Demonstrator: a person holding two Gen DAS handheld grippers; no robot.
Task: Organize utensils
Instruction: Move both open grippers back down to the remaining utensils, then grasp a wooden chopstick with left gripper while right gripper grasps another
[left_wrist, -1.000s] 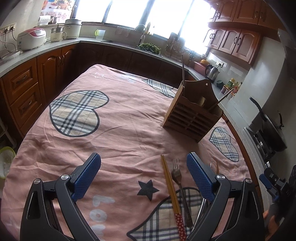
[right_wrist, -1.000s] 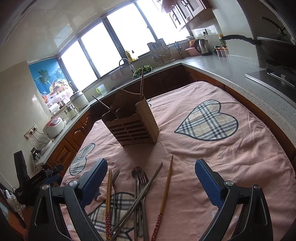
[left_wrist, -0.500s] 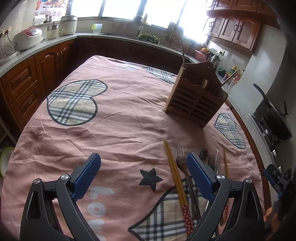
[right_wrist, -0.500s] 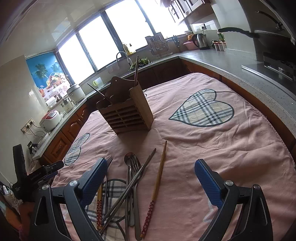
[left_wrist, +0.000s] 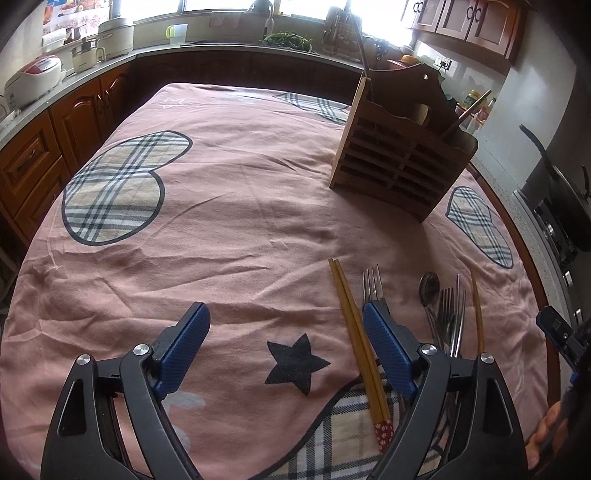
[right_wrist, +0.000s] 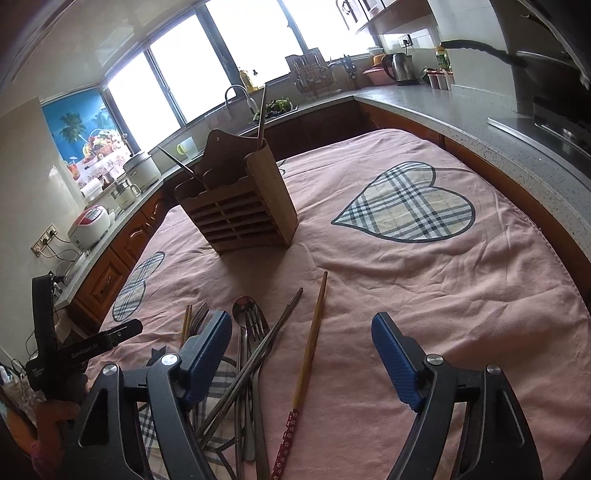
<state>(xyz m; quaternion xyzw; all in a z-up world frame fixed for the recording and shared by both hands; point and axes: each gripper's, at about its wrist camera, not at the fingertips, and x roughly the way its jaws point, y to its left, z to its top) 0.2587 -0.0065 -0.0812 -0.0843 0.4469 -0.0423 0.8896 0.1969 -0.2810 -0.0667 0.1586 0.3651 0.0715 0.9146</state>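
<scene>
Several utensils lay bunched on the pink cloth of the counter (left_wrist: 229, 229), long axes running toward the wooden holder (left_wrist: 402, 162): a pair of bamboo chopsticks (left_wrist: 356, 325) with red flowered ends, steel forks (left_wrist: 372, 282), a spoon (right_wrist: 244, 308), possibly steel chopsticks, and a lone bamboo chopstick (right_wrist: 310, 350) angled slightly right. Compared with a second before, both cameras sat lower and nearer the pile. The left gripper (left_wrist: 284, 325) had just been narrowing, its fingers unclenched with only cloth between them, the paired chopsticks just beside the right finger. The right gripper (right_wrist: 301, 332), also narrowing, straddled the lone chopstick without touching it.
</scene>
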